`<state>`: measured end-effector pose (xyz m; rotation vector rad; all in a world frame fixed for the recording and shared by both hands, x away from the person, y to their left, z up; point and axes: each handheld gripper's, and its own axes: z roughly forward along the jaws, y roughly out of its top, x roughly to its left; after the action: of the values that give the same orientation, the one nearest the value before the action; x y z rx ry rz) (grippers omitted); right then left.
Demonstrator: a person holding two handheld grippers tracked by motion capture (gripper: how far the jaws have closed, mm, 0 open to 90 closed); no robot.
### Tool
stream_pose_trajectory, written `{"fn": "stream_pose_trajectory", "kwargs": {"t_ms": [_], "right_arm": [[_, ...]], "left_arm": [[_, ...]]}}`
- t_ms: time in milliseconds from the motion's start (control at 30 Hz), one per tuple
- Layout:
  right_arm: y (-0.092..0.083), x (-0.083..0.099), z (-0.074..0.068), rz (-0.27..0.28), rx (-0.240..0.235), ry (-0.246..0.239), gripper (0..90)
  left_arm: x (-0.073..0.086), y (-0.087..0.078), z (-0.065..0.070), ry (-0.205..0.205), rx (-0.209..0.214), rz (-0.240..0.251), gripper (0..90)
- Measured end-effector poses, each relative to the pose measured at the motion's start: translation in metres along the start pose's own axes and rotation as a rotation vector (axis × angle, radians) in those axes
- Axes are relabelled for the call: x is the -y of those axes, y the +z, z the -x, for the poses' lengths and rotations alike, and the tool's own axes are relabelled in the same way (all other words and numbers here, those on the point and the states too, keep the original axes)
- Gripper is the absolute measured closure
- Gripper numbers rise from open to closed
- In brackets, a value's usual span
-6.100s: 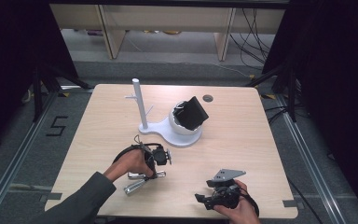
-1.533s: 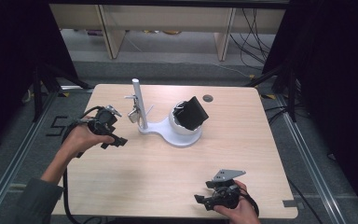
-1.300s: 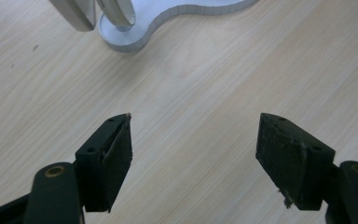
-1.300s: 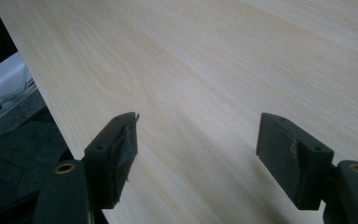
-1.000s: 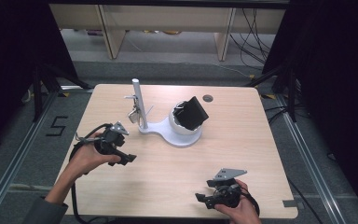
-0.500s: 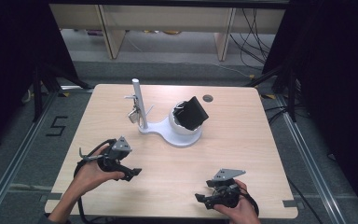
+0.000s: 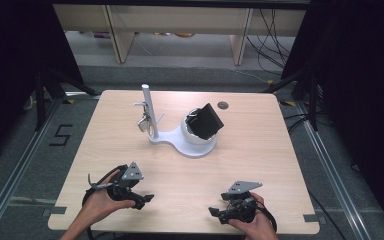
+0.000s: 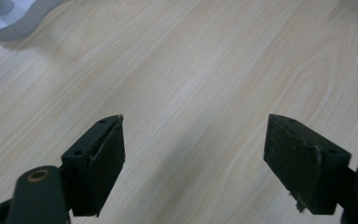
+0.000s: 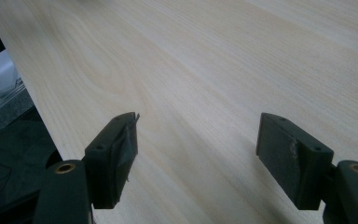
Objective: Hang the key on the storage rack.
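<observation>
High view: my left gripper (image 7: 141,199) sits low over the near left of the table (image 7: 260,150), my right gripper (image 7: 219,213) at the near right edge, both with jaws spread wide and nothing between them. Small metal keyring (image 7: 142,122) hangs on the post of the white stand (image 7: 177,142), well apart from both. I judge the hanging done; best to rest both hands clear of the stand.

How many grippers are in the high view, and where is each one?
2. The left gripper is over the table's near-left part, jaws open and empty. The right gripper is near the front edge at right, jaws also open and empty.
</observation>
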<state>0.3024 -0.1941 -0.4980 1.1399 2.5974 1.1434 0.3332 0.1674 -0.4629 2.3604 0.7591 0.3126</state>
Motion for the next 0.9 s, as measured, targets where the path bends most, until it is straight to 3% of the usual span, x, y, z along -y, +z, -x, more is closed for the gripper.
{"fn": "stream_pose_trajectory", "kwargs": {"t_ms": [100, 133, 233, 300, 567, 600, 667, 733, 767, 800, 900], "right_arm": [[0.000, 0.000, 0.000, 0.000, -0.007, 0.006, 30.3], [0.000, 0.000, 0.000, -0.001, -0.006, 0.005, 30.2], [0.000, 0.000, -0.001, 0.002, -0.006, -0.001, 30.3], [0.002, 0.000, 0.001, 0.000, -0.033, -0.008, 30.2], [0.000, 0.000, -0.001, 0.008, -0.008, -0.005, 30.3], [0.000, 0.000, -0.001, 0.003, -0.010, -0.007, 30.3], [0.000, 0.000, -0.002, -0.001, -0.009, -0.004, 30.3], [0.000, 0.000, -0.002, 0.002, -0.018, -0.011, 30.3], [0.000, 0.000, -0.002, 0.003, -0.017, -0.008, 30.2], [0.000, 0.000, -0.003, 0.001, -0.014, 0.002, 30.2], [0.001, 0.000, -0.002, 0.002, -0.004, -0.006, 30.2]], "left_arm": [[0.004, 0.003, 0.004, -0.008, -0.005, 0.037, 20.2], [0.006, 0.005, 0.007, -0.015, -0.002, 0.039, 20.1], [0.010, 0.007, 0.011, 0.019, 0.006, 0.034, 20.0], [0.013, 0.009, 0.013, 0.009, 0.008, 0.041, 20.0], [0.030, 0.005, 0.023, 0.021, -0.017, 0.044, 19.9], [0.032, 0.004, 0.024, -0.006, -0.018, 0.057, 19.9], [0.036, 0.001, 0.026, 0.004, -0.022, 0.071, 19.9], [0.040, 0.000, 0.028, -0.004, -0.017, 0.079, 19.8], [0.043, 0.000, 0.030, -0.027, -0.014, 0.086, 19.8], [0.046, 0.000, 0.031, -0.014, -0.006, 0.085, 19.8], [0.052, 0.001, 0.036, -0.036, 0.000, 0.077, 19.8]]}}
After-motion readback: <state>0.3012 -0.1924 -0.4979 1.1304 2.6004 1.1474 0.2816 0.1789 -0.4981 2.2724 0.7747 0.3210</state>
